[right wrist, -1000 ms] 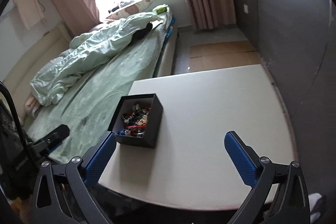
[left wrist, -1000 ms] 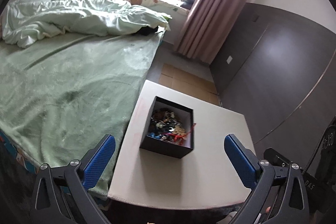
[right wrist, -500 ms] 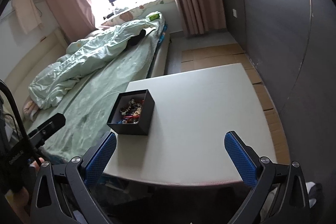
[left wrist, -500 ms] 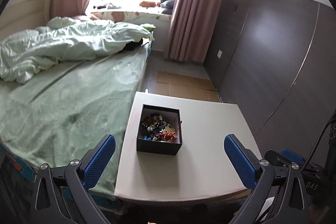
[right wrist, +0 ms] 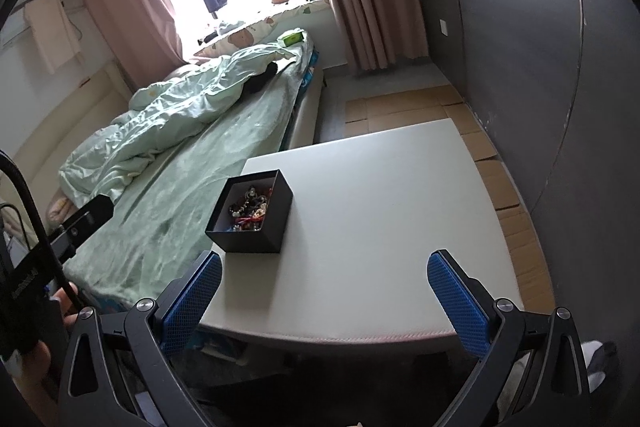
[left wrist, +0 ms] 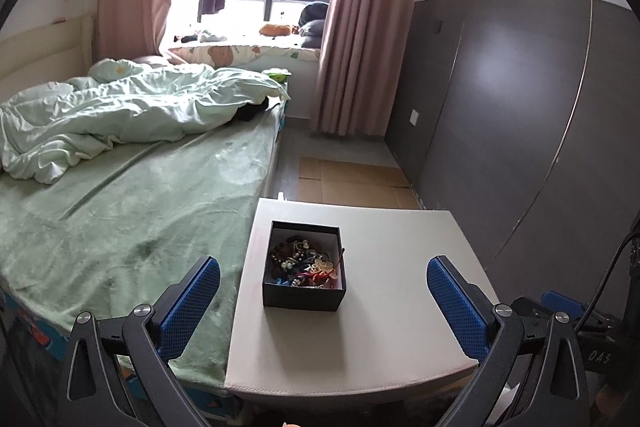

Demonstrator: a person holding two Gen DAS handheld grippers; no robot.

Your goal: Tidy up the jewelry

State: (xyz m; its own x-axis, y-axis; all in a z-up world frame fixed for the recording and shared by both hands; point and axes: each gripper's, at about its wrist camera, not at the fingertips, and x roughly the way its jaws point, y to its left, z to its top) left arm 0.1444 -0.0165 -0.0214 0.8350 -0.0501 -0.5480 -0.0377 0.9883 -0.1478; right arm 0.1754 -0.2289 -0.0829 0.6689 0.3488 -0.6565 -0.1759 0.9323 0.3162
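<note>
Looking through the left wrist view first, the left gripper (left wrist: 320, 291) is hanging wide apart with nothing in it, well short of the black box (left wrist: 304, 269) that is sitting on the white table (left wrist: 384, 315), toward the bed-side edge. The jewelry (left wrist: 306, 265) is lying inside as one tangled heap of beads, chains and something red, so my worry is that pinching one piece is going to drag half the pile up with it, or tip the light-looking box. The box is also sitting close to the table edge next to the bed (left wrist: 120, 219), so a sideways nudge could be sending it over onto the green blanket. Nothing is standing between the fingers and the box; the table is bare around it. Switching to the right wrist view, the right gripper (right wrist: 324, 291) is spread just as wide and also carrying nothing, hovering above the near table edge with the box off to its left. The box walls are looking tall from here, so coming in at an angle could be clipping the rim. Cardboard sheets (right wrist: 404, 107) are lying on the floor past the table, and the dark wall panel (right wrist: 540, 67) is running close along the right side, limiting room there.
</note>
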